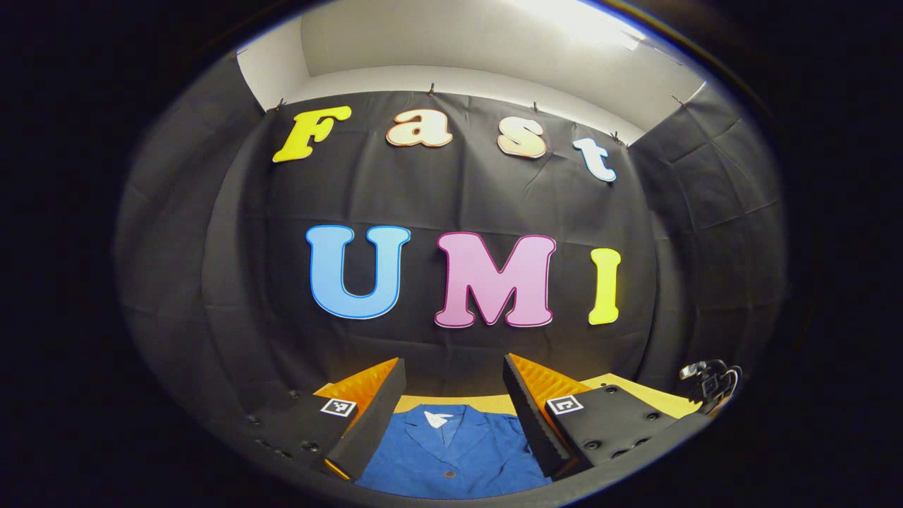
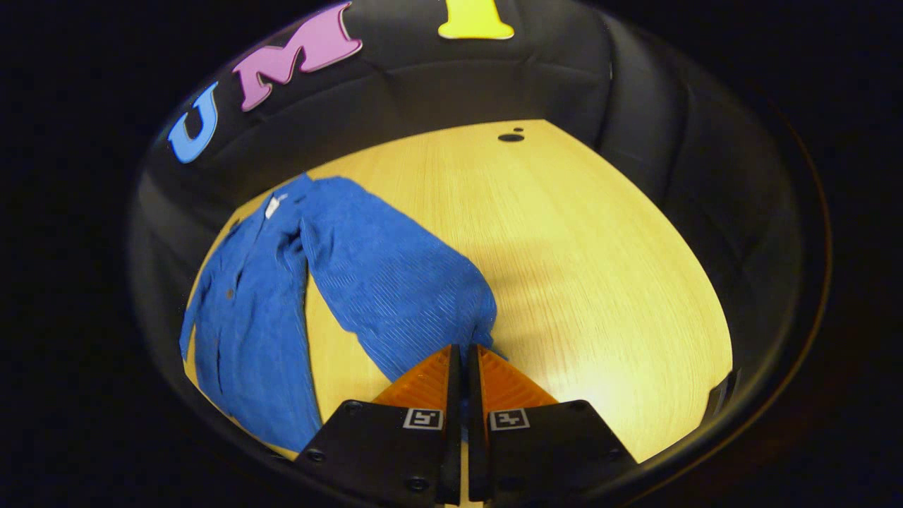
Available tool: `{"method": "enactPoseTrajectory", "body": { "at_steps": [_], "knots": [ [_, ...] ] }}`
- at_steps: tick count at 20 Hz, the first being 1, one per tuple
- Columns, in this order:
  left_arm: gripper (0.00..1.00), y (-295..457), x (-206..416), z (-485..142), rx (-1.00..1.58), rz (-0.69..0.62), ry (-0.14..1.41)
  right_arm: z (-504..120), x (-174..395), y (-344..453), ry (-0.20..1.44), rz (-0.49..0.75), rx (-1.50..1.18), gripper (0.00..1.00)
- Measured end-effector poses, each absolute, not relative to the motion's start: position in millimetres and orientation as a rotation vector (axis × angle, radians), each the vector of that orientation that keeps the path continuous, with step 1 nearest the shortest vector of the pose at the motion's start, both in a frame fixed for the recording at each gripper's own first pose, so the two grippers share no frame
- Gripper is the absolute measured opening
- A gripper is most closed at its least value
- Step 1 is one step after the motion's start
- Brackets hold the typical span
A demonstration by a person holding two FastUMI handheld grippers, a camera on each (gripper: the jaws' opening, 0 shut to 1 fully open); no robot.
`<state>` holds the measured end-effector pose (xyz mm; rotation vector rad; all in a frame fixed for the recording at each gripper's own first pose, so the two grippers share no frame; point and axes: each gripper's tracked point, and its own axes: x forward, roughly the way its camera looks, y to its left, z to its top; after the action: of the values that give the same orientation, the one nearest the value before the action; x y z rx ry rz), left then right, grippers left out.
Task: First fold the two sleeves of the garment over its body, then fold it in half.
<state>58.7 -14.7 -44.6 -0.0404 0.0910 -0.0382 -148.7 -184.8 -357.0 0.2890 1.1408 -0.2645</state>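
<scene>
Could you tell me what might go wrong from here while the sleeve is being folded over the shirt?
1. The right gripper pinches only the cuff end of the sleeve, so the cloth could slip out mid-lift.
2. The left gripper is open above the shirt body and pins nothing, so the whole blue shirt may drag across the smooth table.
3. The sleeve could land bunched rather than flat.

In the right gripper view, bare table [image 2: 578, 268] is seen from twelve to four o'clock; the blue garment [image 2: 381, 282] covers eight to eleven.
</scene>
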Motion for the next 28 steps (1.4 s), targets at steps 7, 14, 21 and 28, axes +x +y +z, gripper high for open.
{"method": "enactPoseTrajectory", "body": {
  "at_steps": [7, 14, 21, 28],
  "knots": [
    [0.80, 78.6, 52.5, -61.8, -0.112, -0.013, 0.093, -265.6, -43.0, -109.0, 0.839, -0.235, 0.186, 0.09],
    [0.81, 163.7, 33.1, -84.3, -0.115, 0.034, 0.123, -222.4, 41.0, 20.6, 0.700, -0.077, 0.177, 0.08],
    [0.81, 223.4, 14.5, -100.6, -0.096, 0.097, 0.149, -222.3, 90.8, 104.9, 0.657, 0.003, 0.310, 0.08],
    [0.80, 239.4, 20.5, -106.0, -0.113, 0.083, 0.154, -191.4, 83.1, 52.1, 0.533, -0.121, 0.104, 0.08]
  ]
}}
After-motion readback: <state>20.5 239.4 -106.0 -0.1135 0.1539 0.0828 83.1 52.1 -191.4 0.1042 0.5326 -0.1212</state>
